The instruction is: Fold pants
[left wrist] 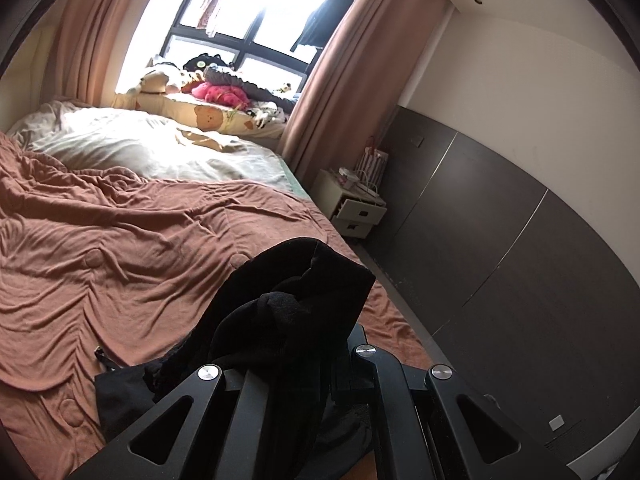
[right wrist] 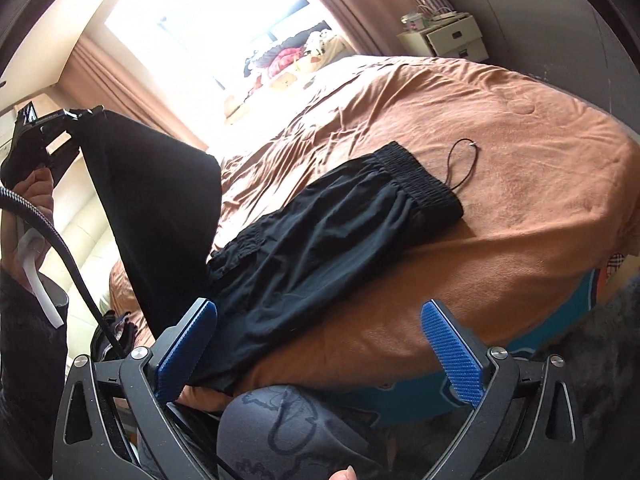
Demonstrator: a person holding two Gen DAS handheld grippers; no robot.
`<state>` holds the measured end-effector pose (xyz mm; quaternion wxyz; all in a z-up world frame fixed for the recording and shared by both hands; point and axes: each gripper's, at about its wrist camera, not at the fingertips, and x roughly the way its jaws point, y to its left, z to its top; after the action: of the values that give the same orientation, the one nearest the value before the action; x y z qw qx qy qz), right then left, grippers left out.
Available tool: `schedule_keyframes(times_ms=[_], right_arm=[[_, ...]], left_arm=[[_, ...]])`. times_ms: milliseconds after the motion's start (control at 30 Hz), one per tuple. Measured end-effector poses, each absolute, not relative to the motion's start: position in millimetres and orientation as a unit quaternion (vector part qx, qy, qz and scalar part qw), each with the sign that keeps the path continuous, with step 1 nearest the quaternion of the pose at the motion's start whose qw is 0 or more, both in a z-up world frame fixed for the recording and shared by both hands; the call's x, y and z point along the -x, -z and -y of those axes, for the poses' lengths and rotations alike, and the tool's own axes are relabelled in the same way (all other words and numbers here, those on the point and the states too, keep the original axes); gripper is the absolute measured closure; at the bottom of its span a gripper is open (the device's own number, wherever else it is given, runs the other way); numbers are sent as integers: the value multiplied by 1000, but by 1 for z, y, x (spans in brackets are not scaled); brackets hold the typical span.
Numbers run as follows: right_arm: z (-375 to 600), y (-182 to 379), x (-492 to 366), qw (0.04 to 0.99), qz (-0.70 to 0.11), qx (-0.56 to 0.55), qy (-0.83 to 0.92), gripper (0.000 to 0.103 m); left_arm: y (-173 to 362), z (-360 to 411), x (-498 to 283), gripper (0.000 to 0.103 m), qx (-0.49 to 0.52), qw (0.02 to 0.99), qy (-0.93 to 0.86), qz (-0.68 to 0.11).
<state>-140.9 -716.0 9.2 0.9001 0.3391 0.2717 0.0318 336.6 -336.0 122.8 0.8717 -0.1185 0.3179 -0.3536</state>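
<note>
Black pants (right wrist: 320, 224) lie on the brown bed cover, waistband (right wrist: 420, 180) toward the right with a loose drawstring (right wrist: 456, 164). The leg end (right wrist: 152, 200) is lifted up at the left, held by my left gripper (right wrist: 76, 120). In the left wrist view the left gripper (left wrist: 316, 360) is shut on bunched black pants fabric (left wrist: 288, 300), which hides its fingertips. My right gripper (right wrist: 320, 344) is open and empty, its blue pads (right wrist: 452, 352) low over the near edge of the pants.
The bed (left wrist: 120, 248) has a brown cover and a white pillow (left wrist: 132, 144). Stuffed toys (left wrist: 212, 88) sit by the window. A white nightstand (left wrist: 352, 204) stands by the dark wall. The person's knee (right wrist: 288, 432) is below the right gripper.
</note>
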Motion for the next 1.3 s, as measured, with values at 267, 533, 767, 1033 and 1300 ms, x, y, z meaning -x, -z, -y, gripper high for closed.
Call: schedule_keyframes(times_ms=[267,533,767,1033,1300], right_arm=[[753,9,148,894,-266,-359,28,0],[761,20,140,887,-267,-375,49,0],[765,28,131,881,-278,-378,54,0],[763,27,126,879,-286,-378,49,0],[756,16,113,890,-284,-355,27,0]], left_arm=[[-55,410,-348,101,100,842,369,-380],[-2,466,-344,101,103,799,402,-436],[33,499,-323,90,96,765,429,-471],[47,492,-298,6,103,721,474,-494],[40,428,-297,6,125,758,429,-476]])
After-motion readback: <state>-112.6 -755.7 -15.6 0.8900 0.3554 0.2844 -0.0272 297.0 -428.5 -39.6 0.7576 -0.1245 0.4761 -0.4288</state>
